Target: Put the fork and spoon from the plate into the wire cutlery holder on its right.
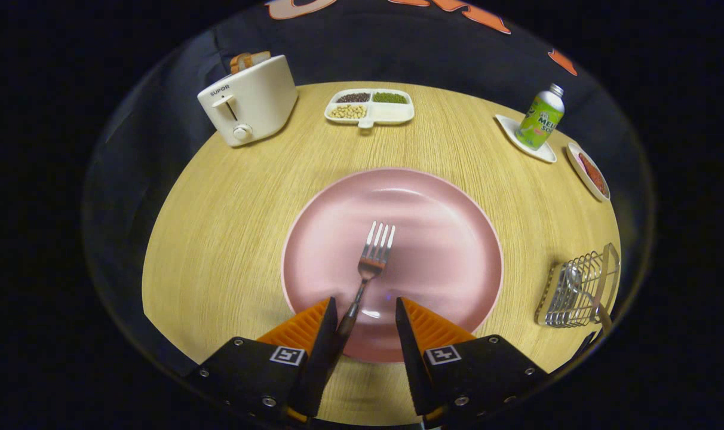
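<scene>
Lying on the pink plate, the fork points its tines away from the gripper and runs its handle back toward it, tilted a little so that the handle end slides in beside the left finger. That long axis is what the coming move turns on: it runs nearly along the line of the fingers, not across them, so a close here would pinch the handle from its two sides. The jaws stand apart, with the handle's dark end in the gap but off-centre — it looks to touch, or nearly touch, the inner face of the left finger, while the right finger stays clear of it. A slight shift to the left would likely centre the handle before closing.

The wire cutlery holder sits on the counter to the right of the plate, near but apart from its rim. Something rounded and metallic shows inside it — possibly the spoon's bowl, though the fisheye edge bends things too much to be sure. No spoon lies on the plate, so the fork seems to be the piece left to move.

Beyond the plate stand a toaster, a divided dish of beans, and a green bottle on a small saucer.
</scene>
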`<state>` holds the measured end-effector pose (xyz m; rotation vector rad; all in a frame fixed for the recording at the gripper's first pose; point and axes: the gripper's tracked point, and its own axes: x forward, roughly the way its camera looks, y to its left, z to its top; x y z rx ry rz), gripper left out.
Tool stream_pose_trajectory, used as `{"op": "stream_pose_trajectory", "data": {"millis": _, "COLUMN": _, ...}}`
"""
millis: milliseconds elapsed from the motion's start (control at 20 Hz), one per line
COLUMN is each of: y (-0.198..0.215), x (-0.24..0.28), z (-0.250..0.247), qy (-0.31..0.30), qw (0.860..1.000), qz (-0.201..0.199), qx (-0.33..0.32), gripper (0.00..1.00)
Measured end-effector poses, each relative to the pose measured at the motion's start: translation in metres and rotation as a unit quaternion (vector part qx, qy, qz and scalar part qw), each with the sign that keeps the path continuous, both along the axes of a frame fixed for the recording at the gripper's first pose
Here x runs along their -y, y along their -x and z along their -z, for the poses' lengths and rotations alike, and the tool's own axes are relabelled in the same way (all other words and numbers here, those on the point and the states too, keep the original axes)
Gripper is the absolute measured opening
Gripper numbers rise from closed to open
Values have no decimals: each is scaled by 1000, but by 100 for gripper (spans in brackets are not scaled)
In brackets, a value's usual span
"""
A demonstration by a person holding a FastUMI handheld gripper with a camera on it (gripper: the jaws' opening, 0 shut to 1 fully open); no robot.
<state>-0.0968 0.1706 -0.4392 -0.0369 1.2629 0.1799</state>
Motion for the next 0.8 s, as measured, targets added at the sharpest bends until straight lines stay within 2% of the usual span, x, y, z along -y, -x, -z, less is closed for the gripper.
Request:
{"op": "stream_pose_trajectory", "data": {"millis": 150, "y": 1, "x": 12, "z": 0, "qy": 13, "qw": 1000, "qz": -2, "qx": 2, "gripper": 47}}
{"op": "stream_pose_trajectory", "data": {"millis": 300, "y": 10, "x": 16, "z": 4, "qy": 14, "qw": 1000, "qz": 1, "qx": -25, "gripper": 23}}
{"op": "stream_pose_trajectory", "data": {"millis": 400, "y": 9, "x": 18, "z": 3, "qy": 13, "qw": 999, "qz": 0, "qx": -30, "gripper": 10}}
{"op": "stream_pose_trajectory", "data": {"millis": 550, "y": 3, "x": 20, "z": -8, "qy": 0, "qw": 1000, "qz": -5, "qx": -12, "gripper": 5}}
{"op": "stream_pose_trajectory", "data": {"millis": 650, "y": -4, "x": 28, "z": -21, "qy": 4, "qw": 1000, "qz": -11, "qx": 13, "gripper": 5}}
{"op": "stream_pose_trajectory", "data": {"millis": 800, "y": -3, "x": 43, "z": -37, "qy": 0, "qw": 1000, "qz": -9, "qx": 18, "gripper": 5}}
